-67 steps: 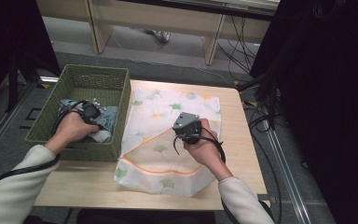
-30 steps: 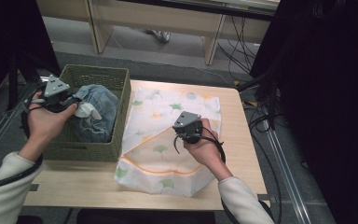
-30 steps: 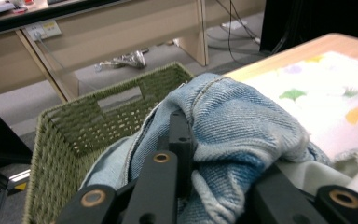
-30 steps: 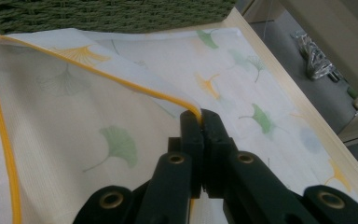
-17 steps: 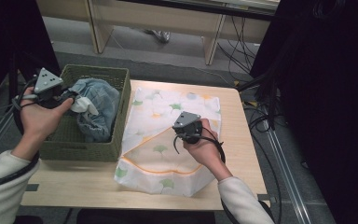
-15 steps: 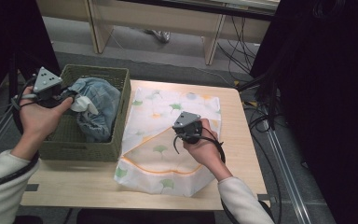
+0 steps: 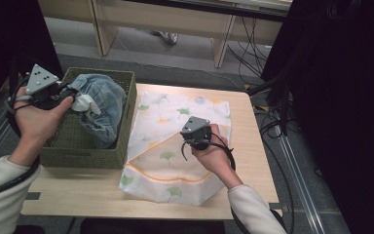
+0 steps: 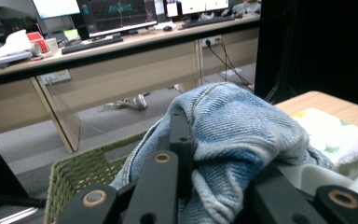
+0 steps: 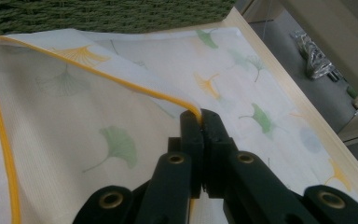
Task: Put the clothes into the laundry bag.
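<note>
High view showed the left gripper [image 7: 61, 97] clamped on the denim garment [image 7: 100, 105], held above the green basket [image 7: 95, 156]; the laundry bag [image 7: 175, 141] lay to its right, its yellow-edged opening pinched shut-jawed by the right gripper [image 7: 191, 141].

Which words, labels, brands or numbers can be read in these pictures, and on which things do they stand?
No text can be read.
The monitor on the far desk shows graphics, too blurred to read.
The denim garment, the leaf-print laundry bag and the green basket show no lettering.
</note>
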A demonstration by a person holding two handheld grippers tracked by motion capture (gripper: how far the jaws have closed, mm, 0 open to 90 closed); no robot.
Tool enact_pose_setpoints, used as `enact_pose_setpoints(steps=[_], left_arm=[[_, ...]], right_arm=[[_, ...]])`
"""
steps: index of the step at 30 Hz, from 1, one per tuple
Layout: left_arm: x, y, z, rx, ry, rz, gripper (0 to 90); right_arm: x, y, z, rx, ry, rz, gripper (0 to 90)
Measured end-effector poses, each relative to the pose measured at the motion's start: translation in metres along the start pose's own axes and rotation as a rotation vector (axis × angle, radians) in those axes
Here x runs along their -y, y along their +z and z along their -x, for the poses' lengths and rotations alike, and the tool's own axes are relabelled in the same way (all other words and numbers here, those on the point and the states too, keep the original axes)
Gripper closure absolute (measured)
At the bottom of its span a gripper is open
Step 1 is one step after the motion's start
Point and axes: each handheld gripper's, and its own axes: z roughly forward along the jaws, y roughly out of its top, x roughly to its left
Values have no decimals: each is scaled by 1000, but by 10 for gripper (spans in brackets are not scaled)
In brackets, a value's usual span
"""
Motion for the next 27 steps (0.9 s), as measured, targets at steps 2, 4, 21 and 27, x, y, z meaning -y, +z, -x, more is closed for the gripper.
enact_pose_setpoints(steps=[2,4,21,27], left_arm=[[-3,-3,0,1,-5,15,818],[-7,-5,0,4,-10,31,818],[-40,-30,11,33,-15,139,819],[-49,-38,19,46,-22,164,819]], right_arm=[[0,0,0,1,1,1,900],[0,0,-1,1,13,-1,900],[0,0,-1,-3,15,0,900],[0,0,-1,-3,23,-3,900]])
